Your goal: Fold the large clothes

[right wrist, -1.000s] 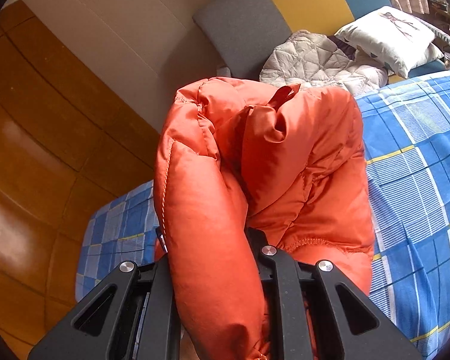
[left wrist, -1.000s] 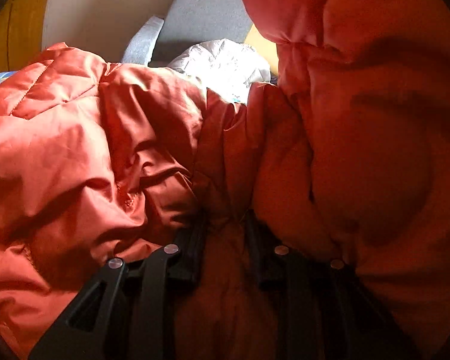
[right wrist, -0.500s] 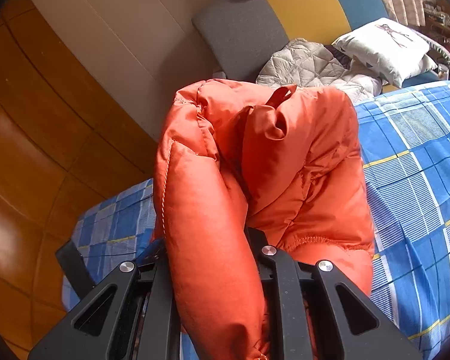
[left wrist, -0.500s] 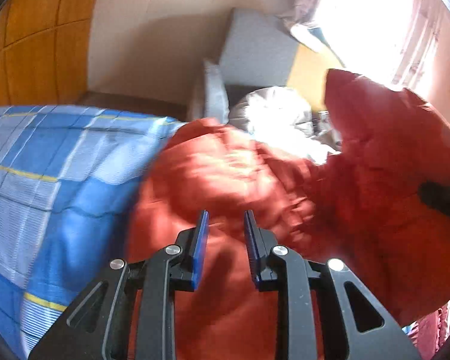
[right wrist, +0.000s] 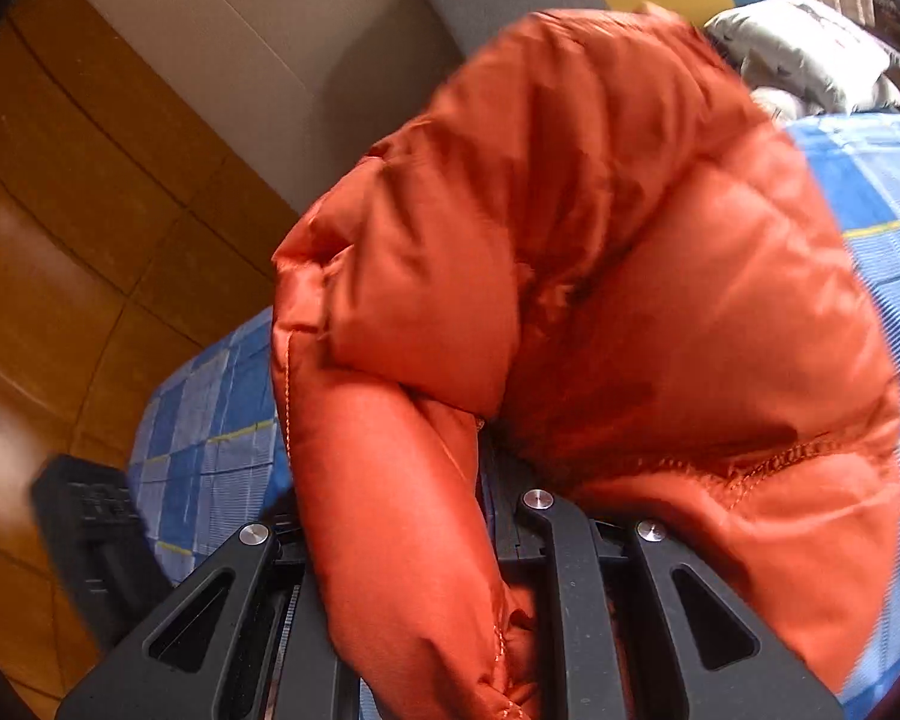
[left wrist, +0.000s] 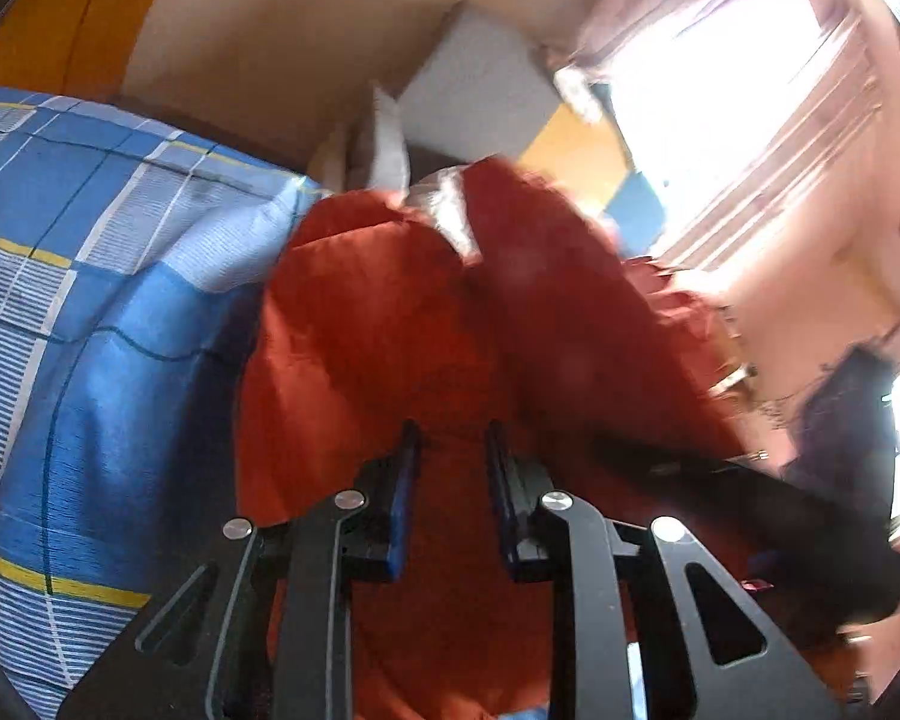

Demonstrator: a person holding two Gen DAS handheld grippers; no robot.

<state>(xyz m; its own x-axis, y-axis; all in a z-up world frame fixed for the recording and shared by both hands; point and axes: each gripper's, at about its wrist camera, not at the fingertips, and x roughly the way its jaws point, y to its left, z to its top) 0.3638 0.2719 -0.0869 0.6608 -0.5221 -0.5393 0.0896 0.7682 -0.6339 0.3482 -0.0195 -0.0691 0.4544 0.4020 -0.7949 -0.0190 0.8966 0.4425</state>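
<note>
The right gripper (right wrist: 426, 480) has its jaws pinching a thick puffy fold of the orange jacket (right wrist: 630, 276), which bulges up over the blue checked bed (right wrist: 210, 408) and fills most of the right wrist view. In the left wrist view the left gripper (left wrist: 450, 480) hangs over the same jacket (left wrist: 390, 330) with its blue-padded jaws set a little apart and nothing caught between them, the cloth lying beyond them. The bed (left wrist: 90, 300) spreads off to the left, a grey cushion (left wrist: 480, 96) leans against the far wall, and a bright curtained window (left wrist: 720, 90) glares at the right.
</note>
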